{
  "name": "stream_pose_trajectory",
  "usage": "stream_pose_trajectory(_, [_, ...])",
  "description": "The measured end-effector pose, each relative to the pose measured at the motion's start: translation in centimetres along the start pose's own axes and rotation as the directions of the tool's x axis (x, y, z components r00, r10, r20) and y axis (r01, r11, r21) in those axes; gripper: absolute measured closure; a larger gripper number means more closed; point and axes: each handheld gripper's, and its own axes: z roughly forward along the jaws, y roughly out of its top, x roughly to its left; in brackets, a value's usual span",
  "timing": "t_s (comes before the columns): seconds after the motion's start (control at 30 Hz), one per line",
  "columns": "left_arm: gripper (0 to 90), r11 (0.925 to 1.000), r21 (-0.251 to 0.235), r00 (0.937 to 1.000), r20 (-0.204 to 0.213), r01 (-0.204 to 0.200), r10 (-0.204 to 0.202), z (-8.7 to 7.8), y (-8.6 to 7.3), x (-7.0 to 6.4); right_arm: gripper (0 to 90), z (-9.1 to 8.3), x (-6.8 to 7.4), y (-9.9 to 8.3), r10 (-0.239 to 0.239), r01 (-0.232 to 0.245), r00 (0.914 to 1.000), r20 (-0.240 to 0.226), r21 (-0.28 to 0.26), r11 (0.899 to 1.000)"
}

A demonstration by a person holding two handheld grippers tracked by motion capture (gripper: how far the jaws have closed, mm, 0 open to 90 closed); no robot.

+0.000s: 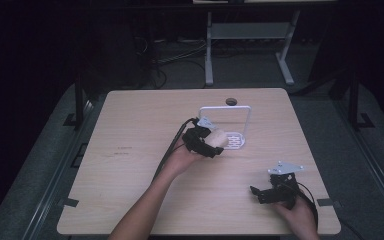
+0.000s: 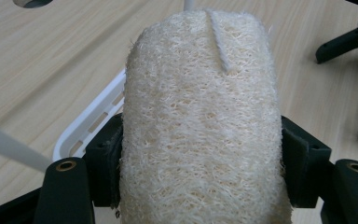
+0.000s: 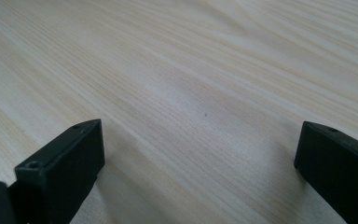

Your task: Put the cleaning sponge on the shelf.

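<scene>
A cream loofah sponge (image 2: 200, 121) with a short cord loop sits squeezed between the jaws of my left gripper (image 1: 211, 143), which is shut on it. In the high view the loofah sponge (image 1: 217, 138) is held just left of a white wire rack (image 1: 228, 125) with a slotted base. That rack's base edge (image 2: 89, 126) shows behind the sponge in the left gripper view. My right gripper (image 1: 258, 194) rests low near the table's front right, jaws wide apart with bare wood between them, and its fingertips (image 3: 65, 163) frame plain tabletop.
The light wooden table (image 1: 130, 160) has a round cable hole (image 1: 230, 102) at its far edge. Behind the table stands a white metal frame (image 1: 250, 35) on the dark floor. The other hand's gripper (image 2: 349, 42) shows at the right of the left gripper view.
</scene>
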Motion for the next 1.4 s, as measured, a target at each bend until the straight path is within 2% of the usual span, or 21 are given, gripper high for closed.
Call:
stream_pose_trajectory(0.33, [29.4,0.9997,-0.016,0.9997,-0.016,0.017,-0.018,1.6,1.1,0.3,1.3,0.0,0.0,0.0,-0.001,0.001,1.0000,0.000,0.001,1.000])
stream_pose_trajectory(0.53, [29.3,1.0000,-0.005,0.9997,-0.024,-0.002,0.002,2.7,1.6,0.2,1.3,0.0,0.0,0.0,-0.005,0.005,1.0000,-0.003,-0.004,1.000])
stream_pose_trajectory(0.93, [29.4,0.9997,-0.008,0.9983,-0.053,0.022,-0.022,4.5,2.4,0.0,1.3,0.0,0.0,0.0,-0.005,0.005,1.0000,-0.005,-0.004,1.000])
stream_pose_trajectory(1.07, [29.4,0.9999,0.006,0.9972,-0.074,0.013,-0.012,5.2,2.5,-0.1,1.3,0.0,0.0,0.0,-0.008,0.008,1.0000,-0.004,-0.004,1.000])
stream_pose_trajectory(1.3, [29.4,0.9993,0.023,0.9957,-0.088,0.030,-0.028,6.4,2.4,0.2,1.3,0.0,0.0,0.0,-0.011,0.011,0.9999,-0.004,-0.003,1.000])
stream_pose_trajectory(1.4, [29.4,0.9986,0.048,0.9951,-0.097,0.024,-0.020,6.8,2.4,0.5,1.3,0.0,0.0,0.0,-0.010,0.010,0.9999,-0.005,-0.002,1.000])
